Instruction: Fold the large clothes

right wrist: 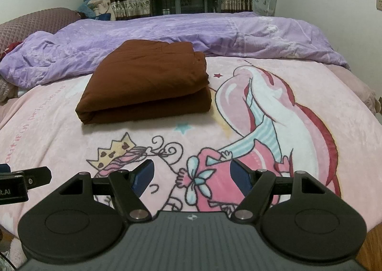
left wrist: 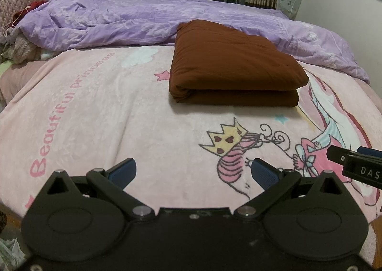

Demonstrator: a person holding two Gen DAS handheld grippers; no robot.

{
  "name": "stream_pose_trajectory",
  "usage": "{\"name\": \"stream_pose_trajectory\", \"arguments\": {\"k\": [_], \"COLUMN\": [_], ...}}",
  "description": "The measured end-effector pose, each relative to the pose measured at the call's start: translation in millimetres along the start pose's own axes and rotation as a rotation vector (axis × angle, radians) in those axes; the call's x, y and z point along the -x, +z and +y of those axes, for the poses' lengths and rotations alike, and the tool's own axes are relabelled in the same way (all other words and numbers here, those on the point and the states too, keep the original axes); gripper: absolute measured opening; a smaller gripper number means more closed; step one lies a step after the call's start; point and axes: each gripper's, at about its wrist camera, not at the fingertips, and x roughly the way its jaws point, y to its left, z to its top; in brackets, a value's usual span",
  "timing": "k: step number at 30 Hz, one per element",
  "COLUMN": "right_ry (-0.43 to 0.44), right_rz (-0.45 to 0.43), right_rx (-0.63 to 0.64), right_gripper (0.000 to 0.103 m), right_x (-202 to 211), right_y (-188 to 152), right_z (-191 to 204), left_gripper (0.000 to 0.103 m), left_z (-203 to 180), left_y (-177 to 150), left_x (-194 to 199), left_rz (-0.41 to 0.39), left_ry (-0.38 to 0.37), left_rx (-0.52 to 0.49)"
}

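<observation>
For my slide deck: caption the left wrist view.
Open left gripper hovers over the pink blanket, facing the folded brown garment; right gripper alongside.

The brown garment (left wrist: 235, 63) lies folded into a thick rectangular bundle of stacked layers, its rounded fold edge facing the cameras, flat on the pink printed blanket (left wrist: 95, 108), untouched.
</observation>
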Motion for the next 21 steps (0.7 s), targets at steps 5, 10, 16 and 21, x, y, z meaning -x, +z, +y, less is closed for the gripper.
{"name": "stream_pose_trajectory", "arguments": {"k": [5,10,16,21], "right_ry": [-0.001,-0.001,0.002,0.001], "right_rz": [0.0,0.002,0.012,0.011], "right_rx": [-0.002,-0.001,-0.003,-0.004], "right_gripper": [0.085,0.085,0.085,0.085], "right_x": [0.1,-0.5,-6.4,-6.3], "right_y": [0.1,0.4,-2.0,-1.9], "right_z": [-0.1,-0.5,-4.2,-4.2], "left_gripper": [0.103,0.103,0.103,0.103], "left_z": [0.3,-1.4,-4.3,-2.7], "left_y": [0.7,1.0,-0.5,0.1], "left_x": [-1.3,-1.3,-3.0,-4.1], "left_rz": [0.01,0.007,0.009,0.015], "left_ry": [0.003,0.014,0.017,0.015], "left_rx": [0.005,-0.004,-0.015,-0.009]}}
